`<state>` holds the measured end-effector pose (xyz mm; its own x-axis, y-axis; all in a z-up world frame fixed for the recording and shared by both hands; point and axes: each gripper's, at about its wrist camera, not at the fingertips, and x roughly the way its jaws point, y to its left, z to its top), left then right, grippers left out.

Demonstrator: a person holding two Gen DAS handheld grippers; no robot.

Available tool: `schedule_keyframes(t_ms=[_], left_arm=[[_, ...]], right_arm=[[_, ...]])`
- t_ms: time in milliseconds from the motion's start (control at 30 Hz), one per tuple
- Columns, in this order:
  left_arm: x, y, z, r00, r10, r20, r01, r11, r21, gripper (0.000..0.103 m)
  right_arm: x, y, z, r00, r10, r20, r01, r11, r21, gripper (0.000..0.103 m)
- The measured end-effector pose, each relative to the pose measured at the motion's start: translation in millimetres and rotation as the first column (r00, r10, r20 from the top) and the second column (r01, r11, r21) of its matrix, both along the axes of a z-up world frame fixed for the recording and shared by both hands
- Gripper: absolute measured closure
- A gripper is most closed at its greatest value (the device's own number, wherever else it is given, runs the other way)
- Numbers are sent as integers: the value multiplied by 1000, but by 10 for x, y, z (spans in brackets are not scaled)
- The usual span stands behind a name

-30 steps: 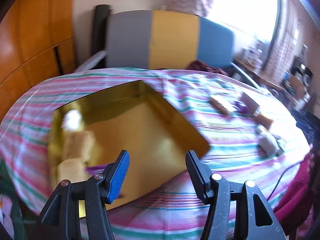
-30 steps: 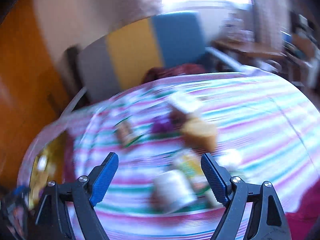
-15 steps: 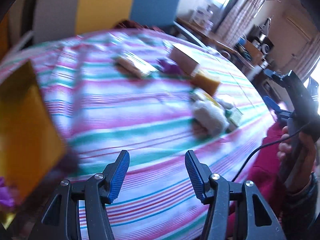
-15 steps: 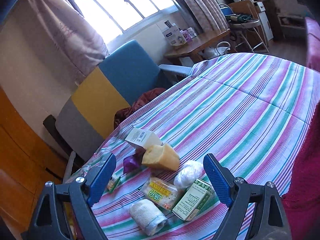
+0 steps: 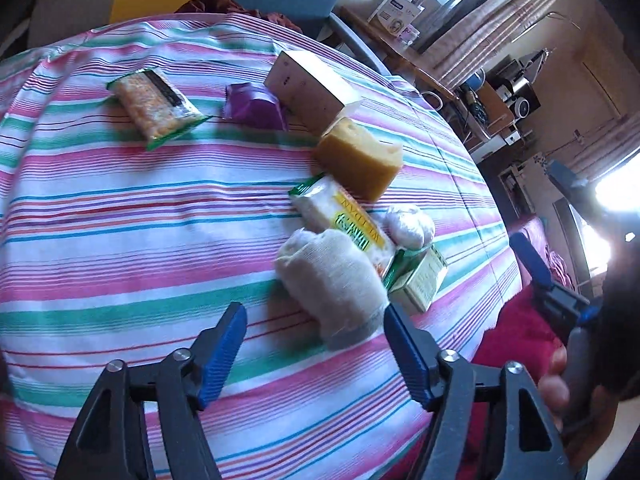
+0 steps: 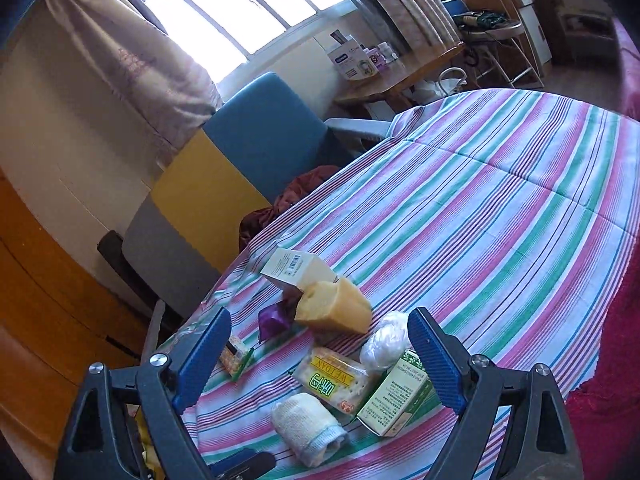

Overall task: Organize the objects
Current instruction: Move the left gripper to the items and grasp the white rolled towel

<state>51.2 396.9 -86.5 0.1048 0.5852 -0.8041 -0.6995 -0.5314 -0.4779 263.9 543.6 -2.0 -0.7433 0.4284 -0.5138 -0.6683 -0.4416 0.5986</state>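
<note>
Your left gripper [image 5: 312, 344] hangs low over the striped cloth [image 5: 120, 208], its jaws opening with nothing between the pads; the rolled cloth [image 5: 332, 280] lies just ahead of them, nearer the right-hand finger. That roll is off-white knit, soft and thick. In the left wrist view its long axis runs from upper left to lower right, the near end pointing at your right-hand finger. In the right wrist view the same roll [image 6: 308, 424] shows a pale blue edge at its near end.

Behind it the cracker pack [image 5: 344, 220], yellow and green with clear film, lies on roughly the same slant and touches the roll. The green box [image 5: 420, 280] sits just to the right of the roll. A white wad [image 5: 410, 224] rests against the pack's far side. The sponge [image 5: 356, 160], a tan block, lies beyond. Further back are a white carton [image 5: 308, 84], a purple packet [image 5: 252, 106] and a second snack bar [image 5: 154, 108], this one well apart to the left.

Your right gripper [image 6: 320, 360] is spread wide and empty, framing the whole cluster from above
</note>
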Motion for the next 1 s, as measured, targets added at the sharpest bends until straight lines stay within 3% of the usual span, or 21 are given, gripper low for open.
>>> schedule_keyframes(t_ms=[233, 367, 433, 467, 767, 900, 1000], left_arm=[[55, 336, -87, 1000, 8, -18, -9, 1000, -18, 25], [103, 469, -218, 997, -23, -75, 18, 998, -67, 35], [129, 405, -197, 994, -50, -97, 46, 998, -47, 39], [131, 357, -191, 993, -73, -92, 70, 997, -37, 44], [19, -476, -105, 976, -118, -182, 116, 993, -22, 44], [-24, -920, -85, 961, -128, -244, 126, 992, -22, 44], [-67, -1171, -91, 964, -106, -244, 107, 994, -8, 44]], right_arm=[[-32, 20, -27, 1000, 11, -4, -11, 1000, -13, 12], [-58, 24, -42, 1000, 16, 5, -16, 1000, -14, 12], [-75, 21, -43, 1000, 23, 11, -23, 1000, -9, 12], [-85, 19, -43, 1000, 27, 15, -27, 1000, -7, 12], [-269, -41, -73, 991, 116, 74, -116, 993, -5, 12], [-503, -148, -130, 965, 212, 155, -213, 977, -7, 12], [-707, -254, -217, 925, 299, 233, -302, 953, -24, 12]])
